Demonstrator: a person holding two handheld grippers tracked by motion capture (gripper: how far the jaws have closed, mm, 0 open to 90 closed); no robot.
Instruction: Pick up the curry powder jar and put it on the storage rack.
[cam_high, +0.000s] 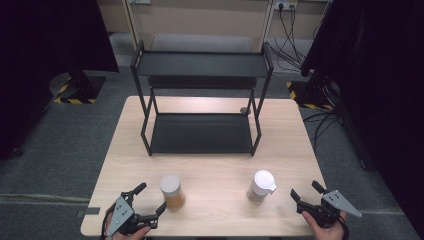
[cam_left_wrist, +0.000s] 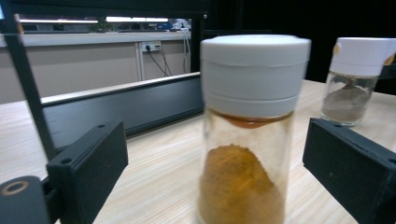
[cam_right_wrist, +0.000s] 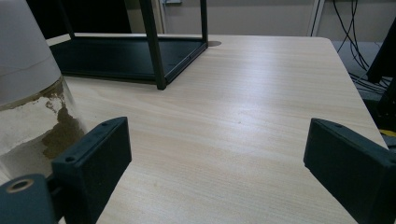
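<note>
High view first: your left gripper (cam_high: 148, 201) sits at the table's (cam_high: 210, 165) near edge, jaws spread wide, with the orange spice jar (cam_high: 172, 192) just beside its tips and untouched. Your right gripper (cam_high: 306, 192) is also spread wide, near the brown spice jar (cam_high: 260, 186) but apart from it. Neither jar nor its white lid (cam_left_wrist: 255, 70) carries any label or writing you can read. Behind both jars stands the black two-tier rack (cam_high: 200, 100).
</note>
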